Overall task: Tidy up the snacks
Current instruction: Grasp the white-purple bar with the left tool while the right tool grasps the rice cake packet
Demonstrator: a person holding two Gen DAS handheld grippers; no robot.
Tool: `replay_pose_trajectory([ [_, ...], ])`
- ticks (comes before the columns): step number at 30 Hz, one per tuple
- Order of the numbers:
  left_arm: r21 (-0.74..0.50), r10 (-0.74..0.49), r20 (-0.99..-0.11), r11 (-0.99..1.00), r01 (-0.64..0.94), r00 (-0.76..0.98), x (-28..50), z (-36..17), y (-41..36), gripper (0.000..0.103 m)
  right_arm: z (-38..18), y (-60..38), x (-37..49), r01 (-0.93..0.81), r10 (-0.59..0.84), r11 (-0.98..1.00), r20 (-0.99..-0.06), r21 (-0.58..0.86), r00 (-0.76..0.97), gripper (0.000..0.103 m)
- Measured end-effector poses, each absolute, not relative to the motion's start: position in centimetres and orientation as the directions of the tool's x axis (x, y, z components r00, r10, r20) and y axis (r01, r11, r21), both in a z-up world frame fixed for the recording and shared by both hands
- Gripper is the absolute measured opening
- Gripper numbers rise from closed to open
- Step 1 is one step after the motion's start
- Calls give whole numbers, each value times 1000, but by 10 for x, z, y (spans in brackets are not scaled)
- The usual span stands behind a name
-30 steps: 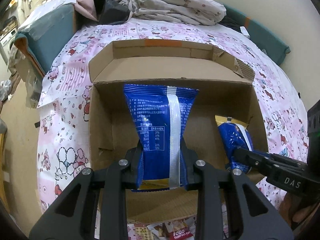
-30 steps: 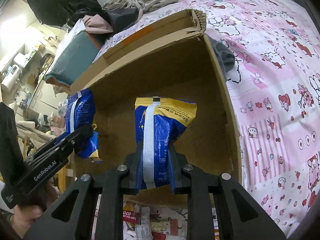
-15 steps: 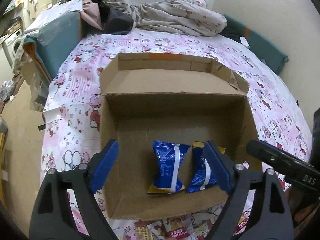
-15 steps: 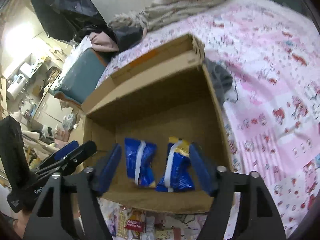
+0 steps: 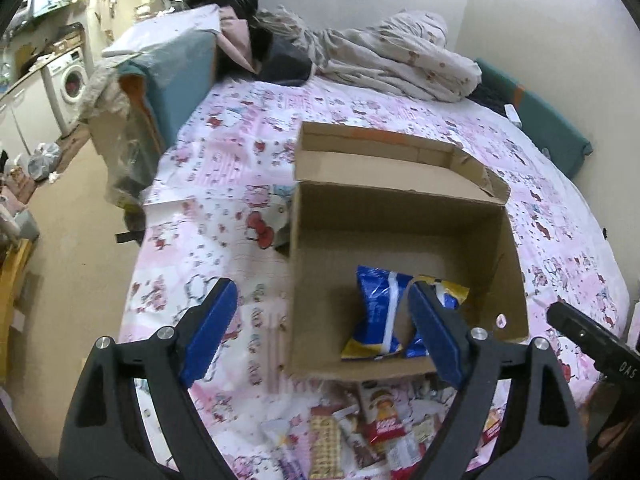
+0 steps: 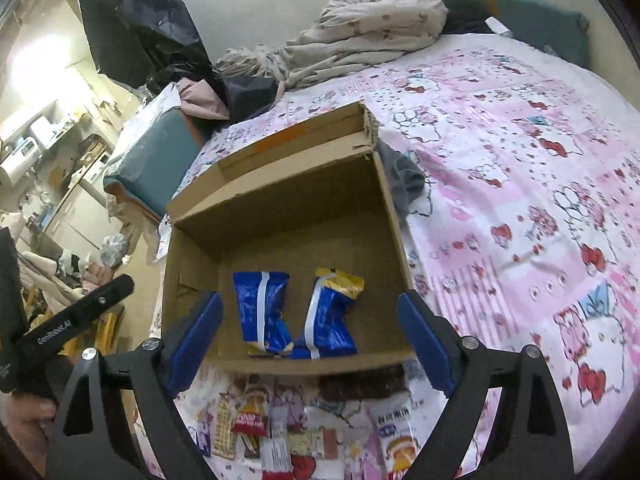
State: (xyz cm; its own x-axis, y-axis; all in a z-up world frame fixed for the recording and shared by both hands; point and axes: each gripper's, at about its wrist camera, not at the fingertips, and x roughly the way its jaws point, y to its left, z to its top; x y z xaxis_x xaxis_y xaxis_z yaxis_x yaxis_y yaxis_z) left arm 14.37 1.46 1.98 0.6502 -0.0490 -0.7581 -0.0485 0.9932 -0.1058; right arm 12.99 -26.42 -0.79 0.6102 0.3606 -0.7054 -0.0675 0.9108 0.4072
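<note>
Cardboard box [image 6: 280, 216] on bed [image 6: 520, 160]: two blue snack bags [image 6: 262, 312] inside, touching. Left claw [image 5: 324, 334], right claw [image 6: 310, 344]: both spread wide, empty. Left view only: washing machine [image 5: 72, 80]. Right view only: dark cloth [image 6: 404, 176] beside box.

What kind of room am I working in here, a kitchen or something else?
Most likely a lived-in bedroom, not a kitchen. The cardboard box sits on a bed with a pink cartoon-print sheet, a crumpled blanket is piled at the far end, and a washing machine stands off to the side.
</note>
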Motion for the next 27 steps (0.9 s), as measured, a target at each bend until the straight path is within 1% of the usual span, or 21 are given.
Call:
replay_pose_trajectory([
  [4, -132, -66, -765, 990, -55, 640, 126, 18, 23, 85, -2, -266, 111, -25, 277, 939, -713, 342, 644, 91],
  [8, -160, -115, -786, 987, -21, 608, 113, 13, 22, 85, -3, -265, 93, -33, 277, 942, -717, 334, 639, 91],
  [12, -144, -93, -802, 989, -40, 590, 100, 6, 24, 85, -10, -264, 80, -40, 294, 940, -740, 340, 604, 91],
  [16, -177, -106, -830, 981, -79, 548, 92, -6, 33, 85, -17, -267, 72, -31, 305, 936, -762, 352, 571, 91],
  [20, -145, -53, -847, 980, -134, 529, 86, -16, 45, 85, -32, -275, 68, -8, 305, 937, -803, 351, 512, 91],
  [22, -166, -55, -868, 969, -185, 493, 87, -26, 55, 84, -41, -280, 68, 15, 311, 932, -820, 362, 480, 91],
  [23, -183, -67, -881, 961, -208, 468, 88, -33, 60, 82, -44, -284, 68, 31, 311, 929, -826, 368, 470, 91],
  [25, -197, -83, -911, 948, -250, 404, 92, -51, 67, 73, -50, -291, 70, 72, 317, 919, -835, 388, 451, 91],
  [27, -191, -93, -939, 942, -277, 331, 94, -71, 69, 57, -55, -296, 72, 102, 328, 907, -836, 409, 441, 91],
])
